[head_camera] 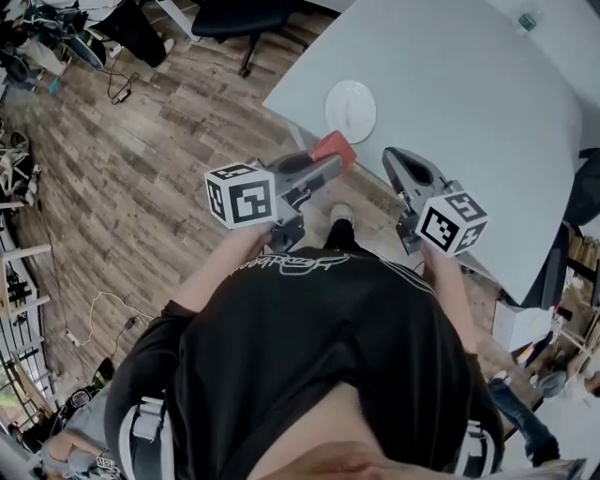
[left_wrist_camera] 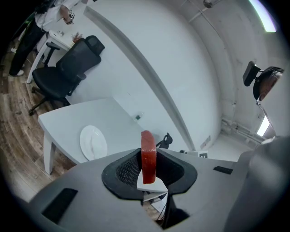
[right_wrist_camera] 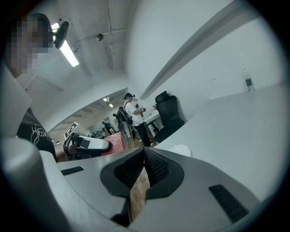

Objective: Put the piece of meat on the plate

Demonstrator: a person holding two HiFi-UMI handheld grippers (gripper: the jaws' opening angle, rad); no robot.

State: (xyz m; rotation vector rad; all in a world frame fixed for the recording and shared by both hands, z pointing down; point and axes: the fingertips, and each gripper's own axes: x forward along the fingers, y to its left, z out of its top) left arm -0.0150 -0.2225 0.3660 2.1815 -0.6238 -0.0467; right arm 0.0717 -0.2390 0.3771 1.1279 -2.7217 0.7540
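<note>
Left gripper view: what's betw. the fingers? (S1)

Red piece of meat [left_wrist_camera: 148, 156], a flat slab stood on edge. The left gripper [left_wrist_camera: 149, 176] has its fingers clamped on both flat sides. (S2)

Where's that vs. the plate? (S1)

Head view: meat's up in the air over the wood floor [head_camera: 141, 187], just off the near corner of the grey surface [head_camera: 450, 122]. The white plate [head_camera: 351, 110] lies on the surface near that corner, apart from the meat. (S2)

And the other one? (S1)

Right gripper [right_wrist_camera: 144, 152]: fingers closed tip to tip, empty, held beside the left one and short of the surface edge too. A bottle [head_camera: 528, 21] stands far back, well apart from the plate. (S2)
</note>
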